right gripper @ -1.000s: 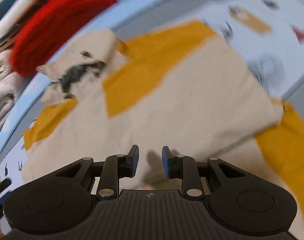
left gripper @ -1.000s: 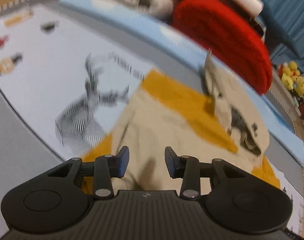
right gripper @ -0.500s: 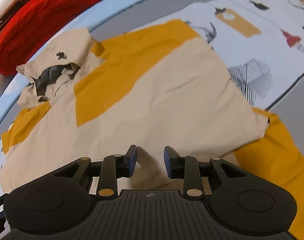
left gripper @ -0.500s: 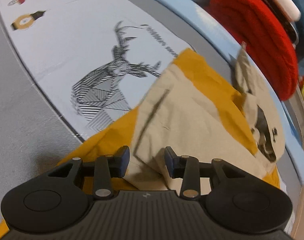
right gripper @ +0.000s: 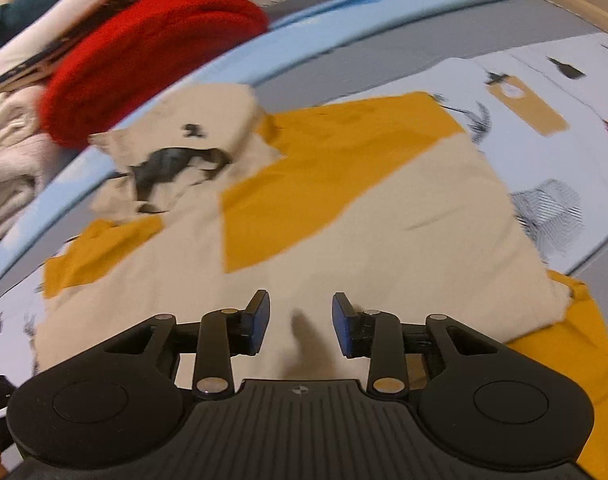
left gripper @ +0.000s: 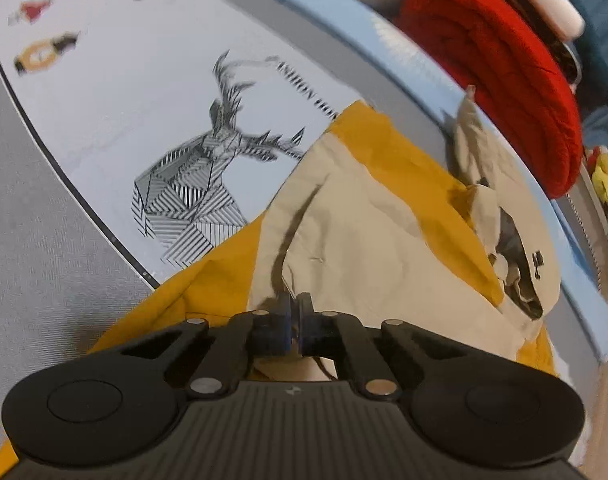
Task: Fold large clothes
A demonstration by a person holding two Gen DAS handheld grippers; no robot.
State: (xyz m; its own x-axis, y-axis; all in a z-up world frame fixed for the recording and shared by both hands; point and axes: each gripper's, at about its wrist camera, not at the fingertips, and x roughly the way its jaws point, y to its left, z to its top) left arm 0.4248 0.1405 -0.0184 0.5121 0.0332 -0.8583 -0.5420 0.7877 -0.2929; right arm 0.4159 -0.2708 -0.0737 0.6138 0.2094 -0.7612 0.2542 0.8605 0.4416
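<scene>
Now the left gripper is clenched, seemingly pinching the hem of the beige-and-mustard garment spread on the printed bedsheet. The right gripper is opening over bare cloth; it should pinch the matching edge before lifting together.

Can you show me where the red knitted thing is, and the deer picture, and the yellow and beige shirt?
red knitted garment (left gripper: 500, 68), left wrist view, middle of its folds
deer print (left gripper: 196, 196), left wrist view, striped chest
yellow and beige garment (right gripper: 404, 220), right wrist view, beige panel
</scene>
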